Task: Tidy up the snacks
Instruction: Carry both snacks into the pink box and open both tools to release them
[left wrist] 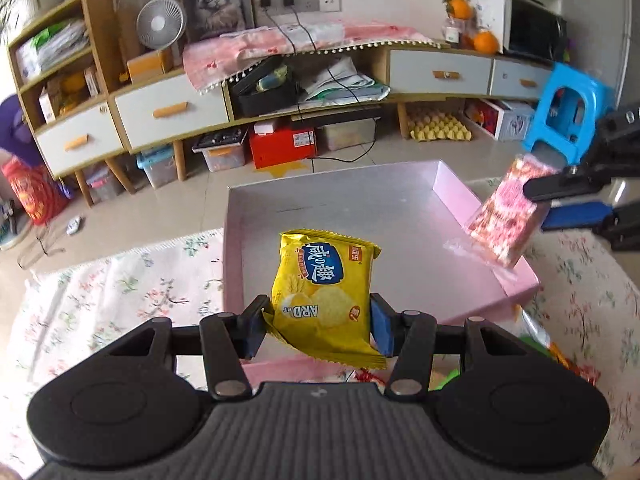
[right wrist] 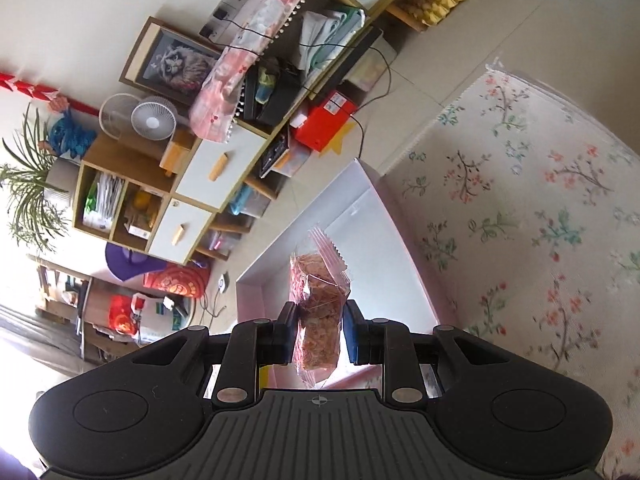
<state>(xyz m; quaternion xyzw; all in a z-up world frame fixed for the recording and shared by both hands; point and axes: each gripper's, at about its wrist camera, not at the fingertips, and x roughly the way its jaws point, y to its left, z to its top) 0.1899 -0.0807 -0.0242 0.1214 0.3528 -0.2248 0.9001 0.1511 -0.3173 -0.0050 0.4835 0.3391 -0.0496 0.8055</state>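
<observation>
Left gripper (left wrist: 318, 322) clamped on the yellow foil cracker packet (left wrist: 325, 294), held above the near edge of the shallow pink cardboard box (left wrist: 464, 196) on the floral-cloth worktop (left wrist: 120, 292). Right gripper (right wrist: 319, 330) pinching a clear-wrapped pink-red snack bar (right wrist: 318, 312), hanging tilted over the box's right wall. Box floor looks bare. Risks, my read: bar sits over the rim, so an early release could drop it outside; both packets are slick film and may slip or twist; grippers could crowd each other.
</observation>
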